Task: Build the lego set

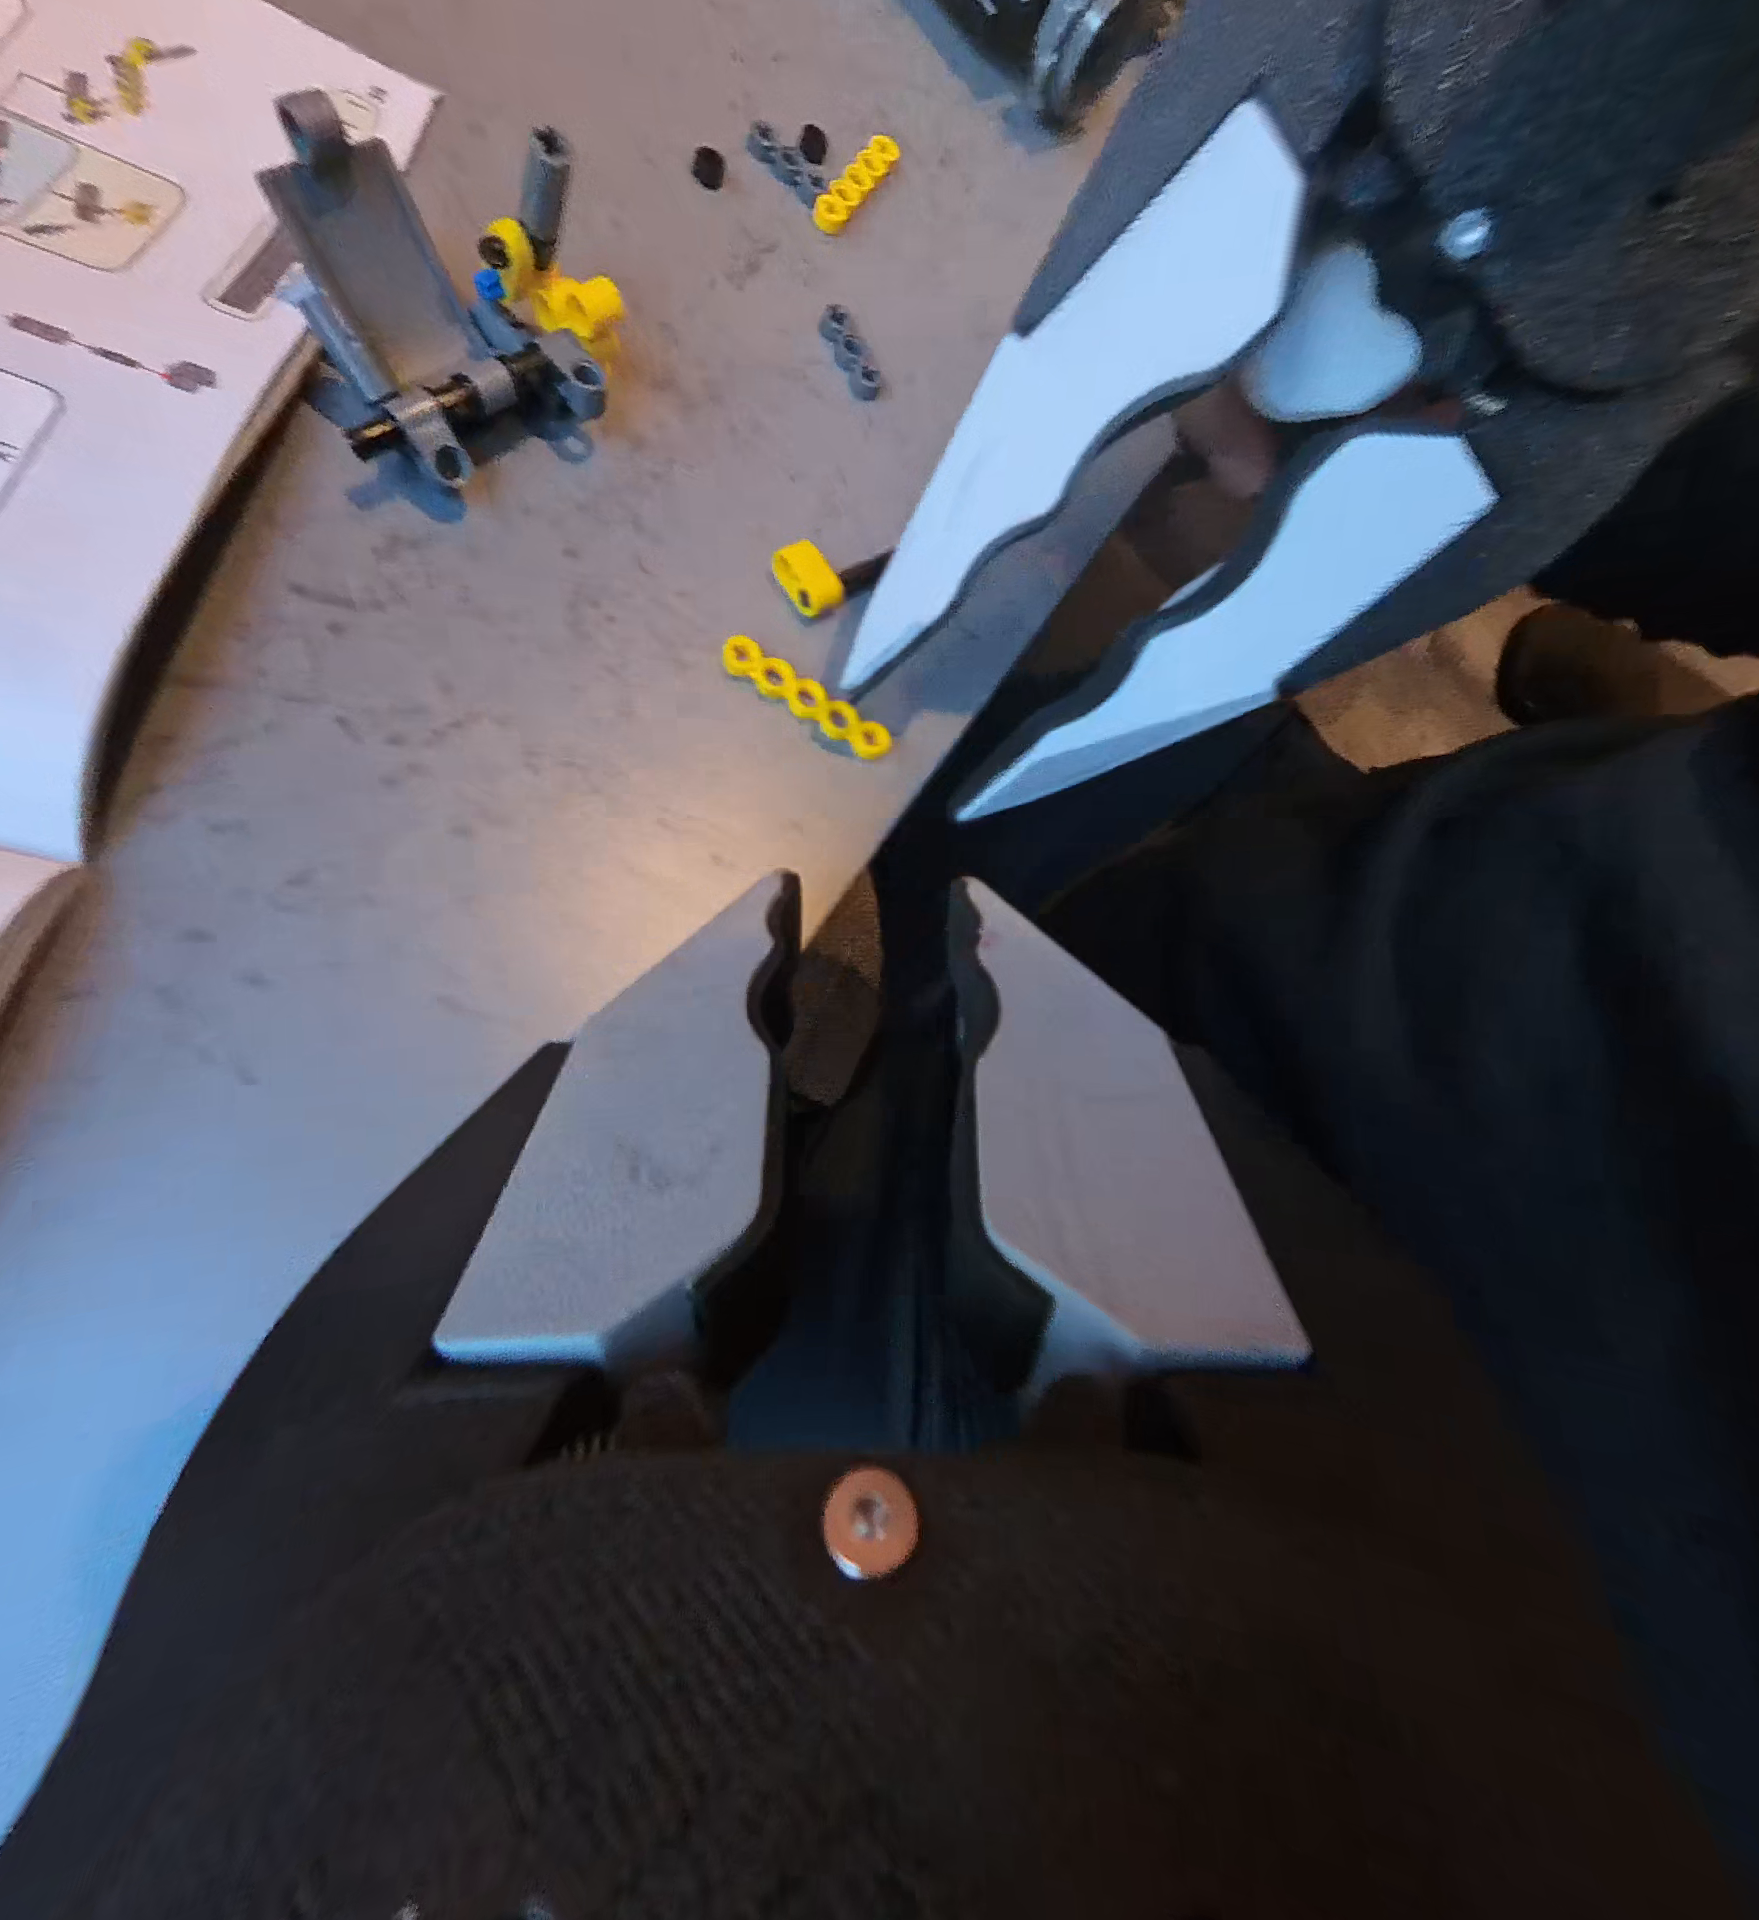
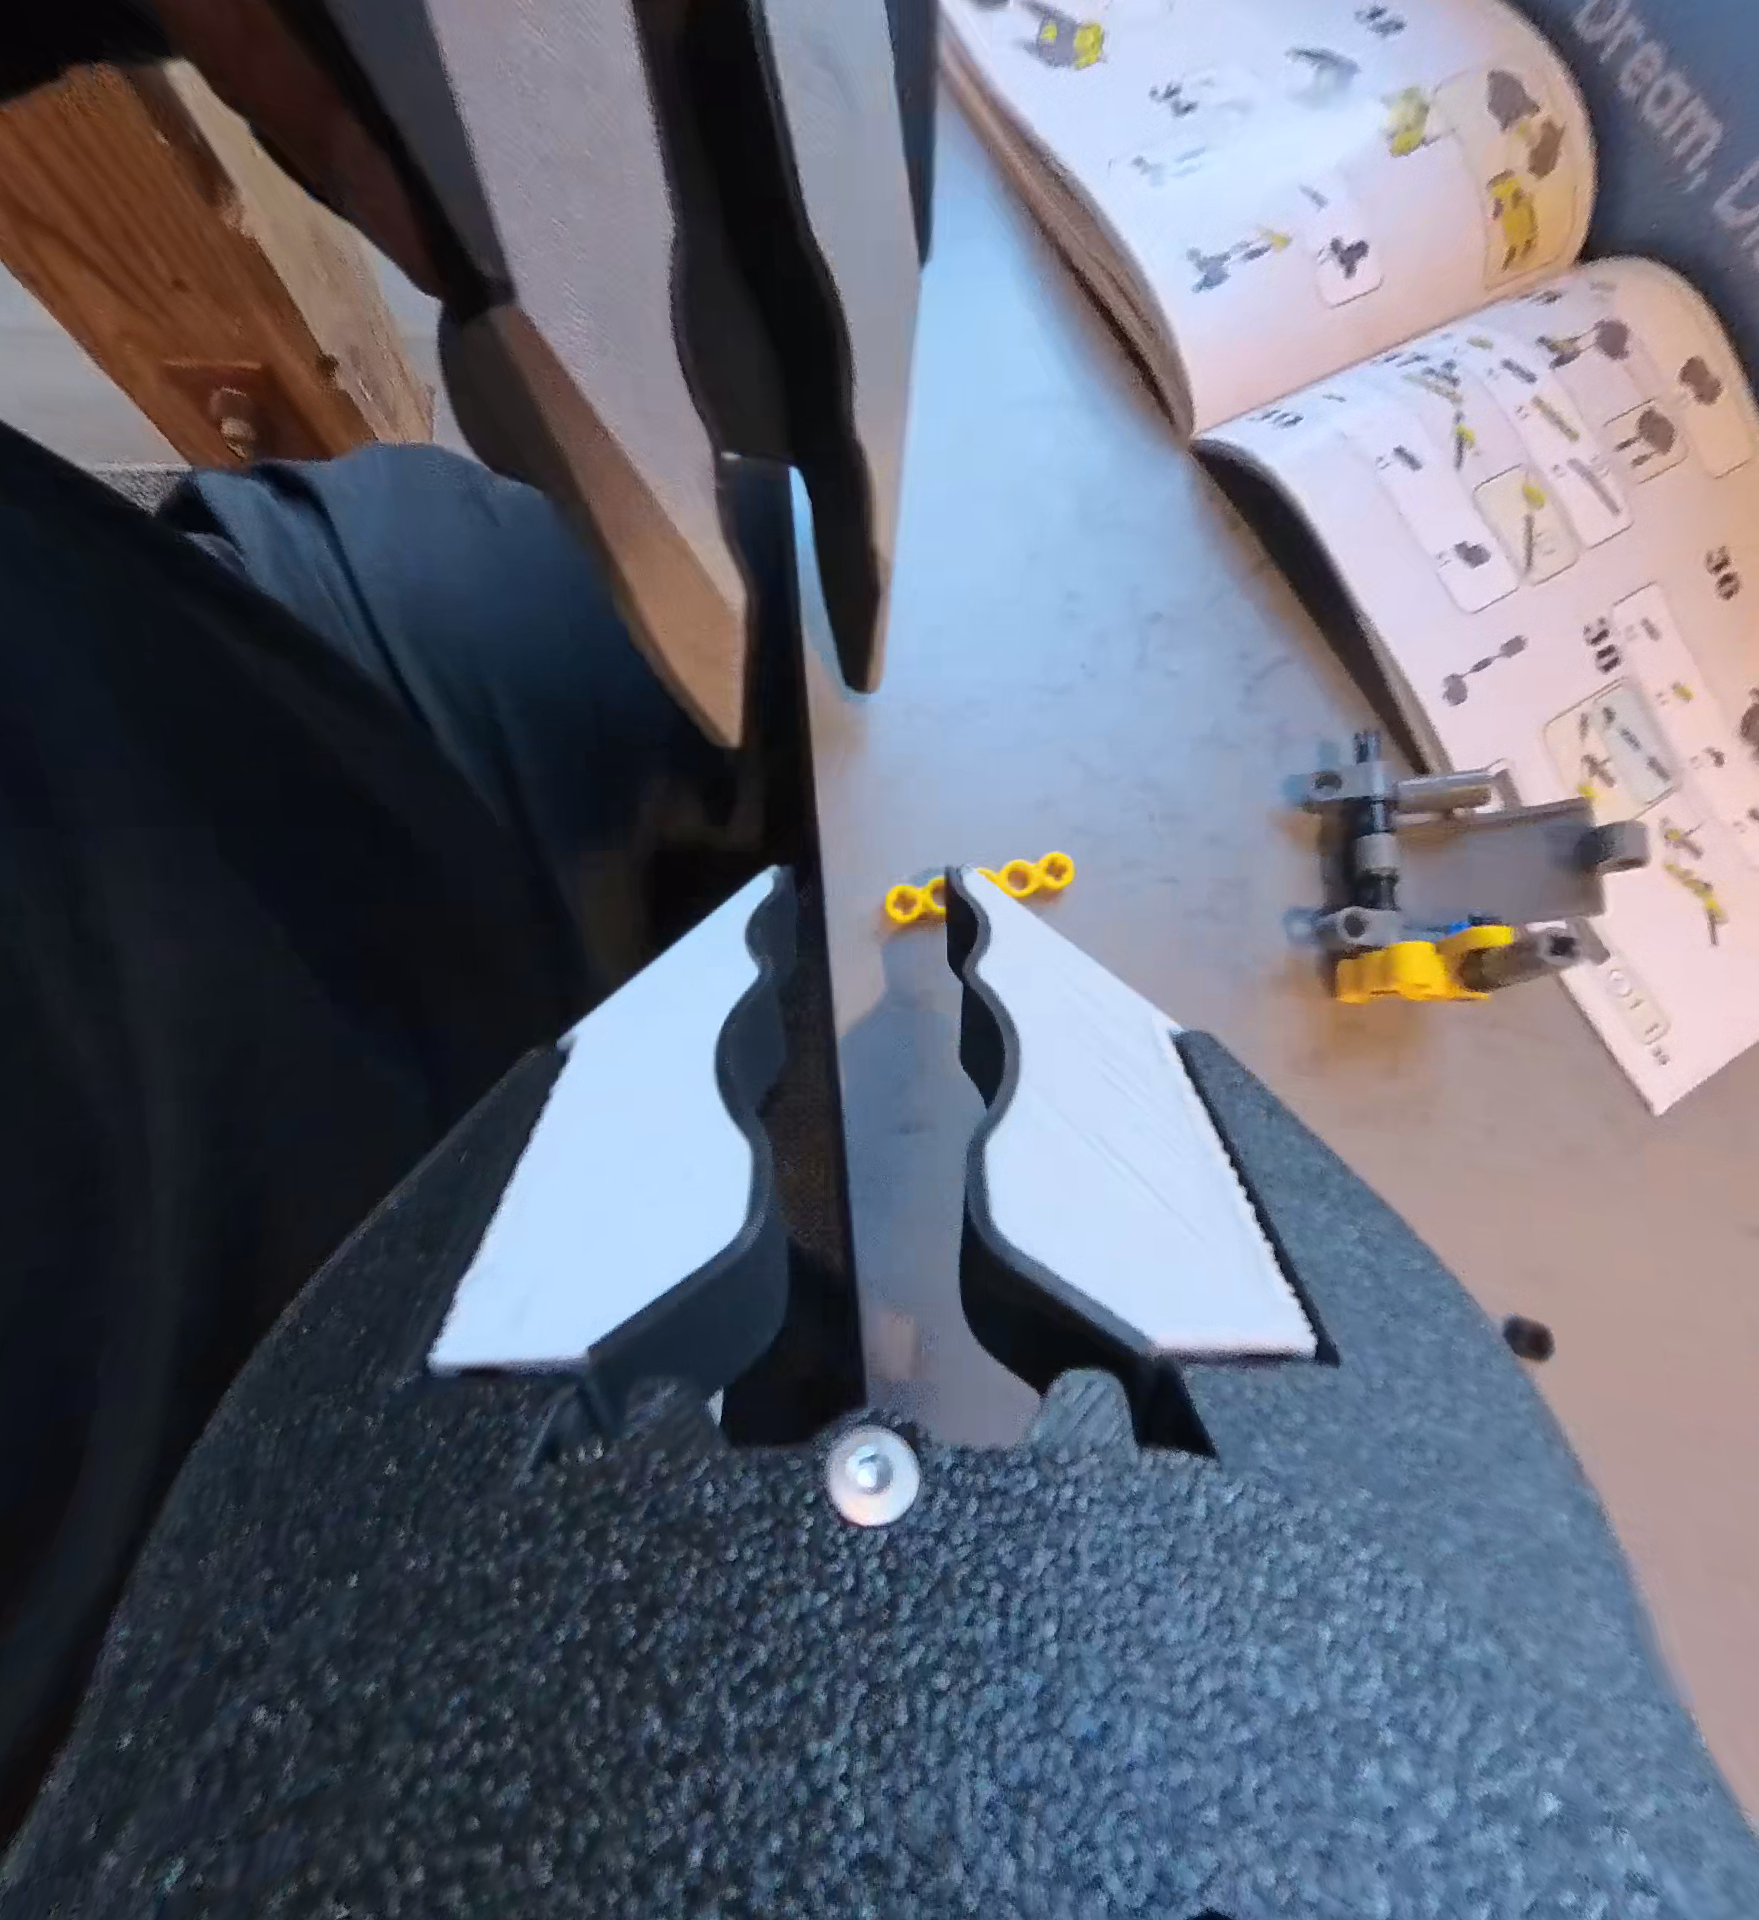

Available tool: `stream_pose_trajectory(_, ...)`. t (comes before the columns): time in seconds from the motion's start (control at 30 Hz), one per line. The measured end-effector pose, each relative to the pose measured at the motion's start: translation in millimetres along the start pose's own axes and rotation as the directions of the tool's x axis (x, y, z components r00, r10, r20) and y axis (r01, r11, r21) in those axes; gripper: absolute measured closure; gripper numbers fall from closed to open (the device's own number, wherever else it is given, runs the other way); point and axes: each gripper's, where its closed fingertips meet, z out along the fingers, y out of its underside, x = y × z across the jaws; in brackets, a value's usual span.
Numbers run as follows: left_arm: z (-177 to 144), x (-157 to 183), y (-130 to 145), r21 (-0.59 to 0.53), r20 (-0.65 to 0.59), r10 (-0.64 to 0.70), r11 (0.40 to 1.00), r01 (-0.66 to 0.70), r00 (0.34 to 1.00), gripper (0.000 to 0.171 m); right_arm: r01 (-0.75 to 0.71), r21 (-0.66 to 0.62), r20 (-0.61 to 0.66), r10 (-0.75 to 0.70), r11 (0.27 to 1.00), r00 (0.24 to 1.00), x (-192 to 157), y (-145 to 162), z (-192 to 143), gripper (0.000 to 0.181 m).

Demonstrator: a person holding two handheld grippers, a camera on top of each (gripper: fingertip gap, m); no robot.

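My left gripper [image 1: 875, 894] is open and empty, its fingers straddling the grey table's [image 1: 439, 935] front edge. My right gripper [image 1: 911, 743] is open and empty, also over that edge, just right of a yellow five-hole beam [image 1: 807, 696]. In the right wrist view my right gripper [image 2: 867, 883] has its right fingertip in front of that beam [image 2: 1026, 873], hiding part of it. The left gripper [image 2: 802, 696] shows beyond it at the top. A small yellow connector [image 1: 807, 575] with a black pin lies close behind the beam.
A grey and yellow brick assembly [image 1: 439, 343] [image 2: 1457, 894] lies by an open instruction booklet [image 1: 75, 416] [image 2: 1477, 416]. Farther back lie another yellow beam [image 1: 857, 182], small grey beams [image 1: 851, 353] and black pins [image 1: 709, 166]. A person's dark clothing [image 2: 179, 935] fills the space beside the table. Both grippers' tips are close together, under 4 cm apart. My right gripper's tips are some 15 cm from the yellow beam [image 1: 857, 182].
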Motion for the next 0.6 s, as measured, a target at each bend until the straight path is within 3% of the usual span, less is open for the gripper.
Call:
stream_pose_trajectory(0.27, 8, 1, 29, 0.020, 0.105, 0.013, 1.000, -0.016, 0.994, 0.144, 0.085, -0.002, -0.125, -0.085, 0.996, 0.989, 0, 7, 6, 0.162)
stream_pose_trajectory(0.6, 17, 16, 19, 0.058, 0.011, -0.030, 0.998, 0.029, 0.999, 0.143, 0.324, -0.030, -0.327, -0.316, 0.945, 0.891, -7, 3, 5, 0.173)
